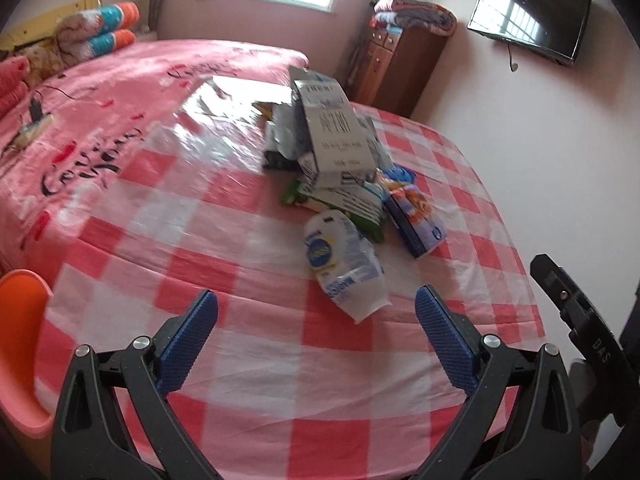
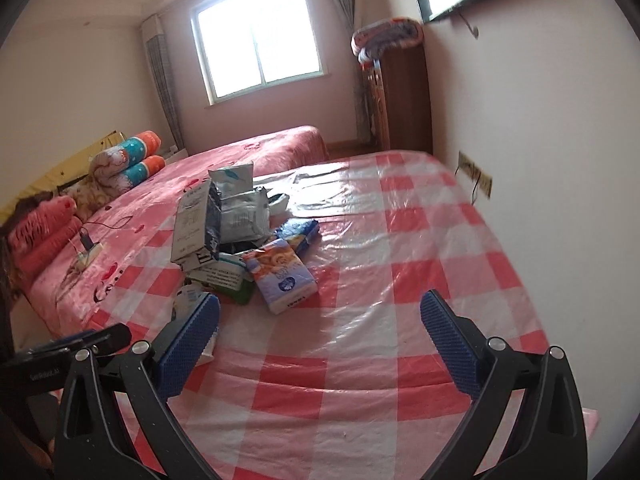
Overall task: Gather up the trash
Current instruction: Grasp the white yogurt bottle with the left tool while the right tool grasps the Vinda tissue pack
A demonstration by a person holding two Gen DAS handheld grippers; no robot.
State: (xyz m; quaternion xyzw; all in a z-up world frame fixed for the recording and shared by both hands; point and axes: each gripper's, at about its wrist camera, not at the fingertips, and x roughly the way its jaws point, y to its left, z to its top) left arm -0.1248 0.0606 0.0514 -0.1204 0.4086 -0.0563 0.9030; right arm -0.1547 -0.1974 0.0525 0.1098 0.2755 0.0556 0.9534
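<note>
Across a red-checked plastic tablecloth (image 1: 224, 240), mid-frame, heaped trash (image 1: 340, 168), lettering perhaps "FRESH"; both grippers' (image 1: 316, 320) (image 2: 320, 320) jaws apart, empty.

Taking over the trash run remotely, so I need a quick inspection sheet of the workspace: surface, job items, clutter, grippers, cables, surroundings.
Surface: red-and-white checked plastic sheet, glossy and wrinkled, spread beside the pink bedspread.
Job's things: heap of trash on the sheet; white pouch nearest, blue snack box beside it, grey carton on top.
Clutter: rolled blankets at the bed's far end.
Grippers: left gripper open, empty, short of the pouch; right gripper open, empty.
Cables: black cable on the bedspread.
Surroundings: orange chair, wooden cabinet, wall television, window.
</note>
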